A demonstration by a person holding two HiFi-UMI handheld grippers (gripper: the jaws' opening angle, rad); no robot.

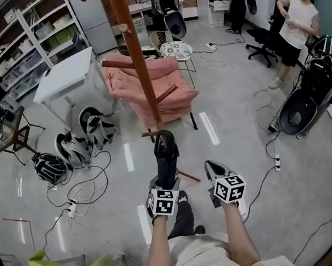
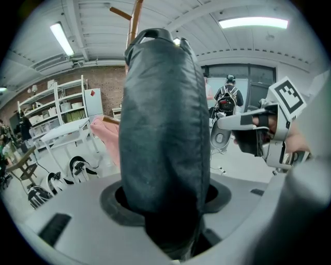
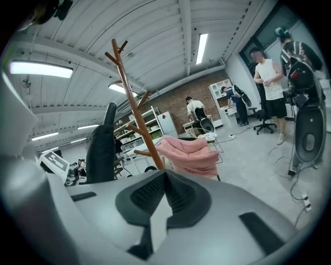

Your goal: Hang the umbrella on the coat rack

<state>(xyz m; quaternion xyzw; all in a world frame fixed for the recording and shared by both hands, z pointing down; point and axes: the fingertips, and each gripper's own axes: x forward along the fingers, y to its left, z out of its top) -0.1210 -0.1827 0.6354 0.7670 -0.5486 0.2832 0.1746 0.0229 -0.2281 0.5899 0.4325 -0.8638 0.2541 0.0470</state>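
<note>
Right now my left gripper is clamped on the lower end of the umbrella, with its jaws standing wide around the thick bundle. The umbrella is a folded compact one, packed into a dark, almost black matte fabric sleeve. A stitched seam runs down the right side of the sleeve. In the left gripper view a narrow strap loop crowns the top. The umbrella stands nearly upright out of the jaws and fills the middle of that view.

From the head view its top ends just short of the foot of the coat rack, a brown wooden trunk with short pegs branching off at angles. The umbrella hangs on none of those pegs. In the right gripper view it shows as a dark column to the left of the trunk and apart from it.

My right gripper is beside the left one at about the same height. Its jaws are closed together with nothing between the pads.

Behind the rack sits a pink armchair, and a white table stands to the left of it.
</note>
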